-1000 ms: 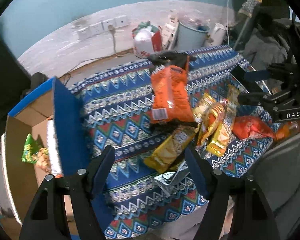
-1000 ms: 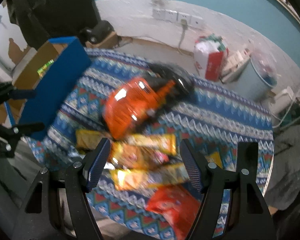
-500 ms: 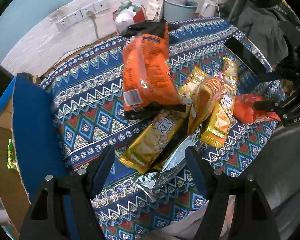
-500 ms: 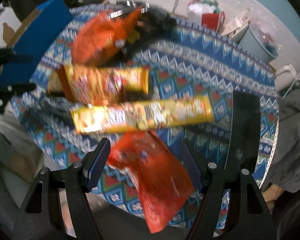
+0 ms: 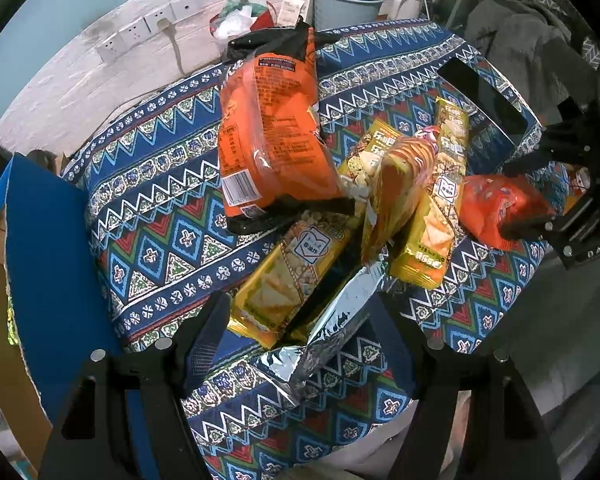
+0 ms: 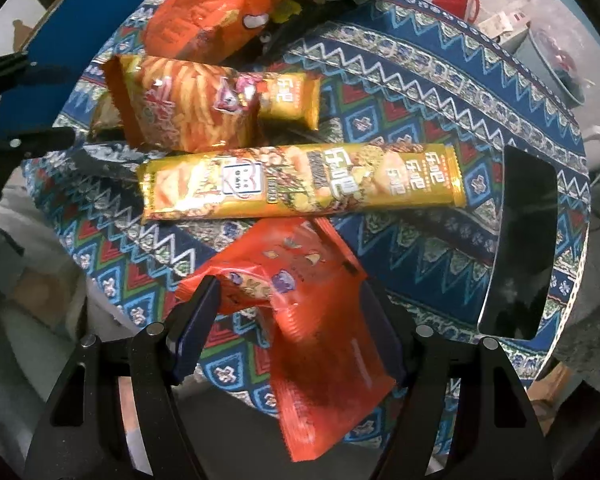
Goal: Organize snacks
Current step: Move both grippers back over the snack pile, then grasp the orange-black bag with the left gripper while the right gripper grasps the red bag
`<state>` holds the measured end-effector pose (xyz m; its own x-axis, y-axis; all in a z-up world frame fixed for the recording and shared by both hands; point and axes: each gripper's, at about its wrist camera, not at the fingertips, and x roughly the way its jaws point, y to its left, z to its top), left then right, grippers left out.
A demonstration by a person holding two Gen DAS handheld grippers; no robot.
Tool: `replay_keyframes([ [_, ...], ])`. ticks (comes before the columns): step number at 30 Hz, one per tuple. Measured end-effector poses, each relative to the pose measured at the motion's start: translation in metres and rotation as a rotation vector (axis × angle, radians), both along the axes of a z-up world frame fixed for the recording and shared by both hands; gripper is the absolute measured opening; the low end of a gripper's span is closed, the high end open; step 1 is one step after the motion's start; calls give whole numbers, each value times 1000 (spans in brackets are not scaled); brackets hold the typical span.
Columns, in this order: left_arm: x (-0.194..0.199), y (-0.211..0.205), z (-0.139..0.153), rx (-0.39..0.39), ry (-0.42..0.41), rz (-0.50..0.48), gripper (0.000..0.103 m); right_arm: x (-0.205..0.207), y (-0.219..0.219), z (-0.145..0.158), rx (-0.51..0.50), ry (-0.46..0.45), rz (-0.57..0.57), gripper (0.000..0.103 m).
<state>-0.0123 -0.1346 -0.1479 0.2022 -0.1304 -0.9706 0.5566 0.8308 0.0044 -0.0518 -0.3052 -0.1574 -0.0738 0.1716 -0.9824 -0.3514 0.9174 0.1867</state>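
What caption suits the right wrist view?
Open right gripper straddles a red snack packet below a long yellow one.

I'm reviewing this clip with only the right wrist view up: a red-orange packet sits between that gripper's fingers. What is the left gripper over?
Observer: The left gripper hangs open over a silver foil packet near the table's edge. A yellow packet lies partly across the foil one.
Operator: From my view the big orange bag is just glare. Which side of it is up?
Observer: In the left wrist view the big orange bag shows its printed back, with the barcode towards the gripper.
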Motion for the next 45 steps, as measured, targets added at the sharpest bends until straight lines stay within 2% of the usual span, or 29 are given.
replay_keyframes([
  [9, -1, -2, 2, 0, -3, -3, 74, -5, 6, -8, -2, 29, 46, 78],
  [12, -2, -3, 3, 0, -5, -8, 74, -2, 4, 1, 1, 0, 33, 78],
  [17, -2, -3, -1, 4, 5, -8, 74, -8, 11, 11, -4, -14, 101, 78],
  [18, -1, -4, -2, 5, 7, -8, 74, -12, 15, 7, -33, -16, 141, 78],
  [22, -1, -7, -3, 2, 8, -13, 74, -12, 20, -11, -79, 8, 172, 78],
  [29, 2, -9, -13, 19, 25, -17, 74, -4, 21, -45, -109, 53, 162, 78],
  [31, 3, -7, -14, 18, 26, -10, 74, -4, 19, -48, -97, 70, 145, 73],
  [33, 5, -7, -13, 16, 24, -3, 74, -5, 16, -47, -80, 90, 119, 57],
  [37, 9, -6, -11, 11, 20, 12, 74, -8, 5, -39, -36, 113, 63, 44],
  [39, 10, -5, -10, 9, 18, 16, 74, -8, 0, -32, -27, 101, 47, 32],
  [42, 10, -4, -7, 7, 8, 20, 74, -14, -1, -20, 0, 88, 22, 26],
  [45, 11, -3, -4, 5, -2, 30, 74, -18, 3, -10, 21, 75, 23, 25],
])
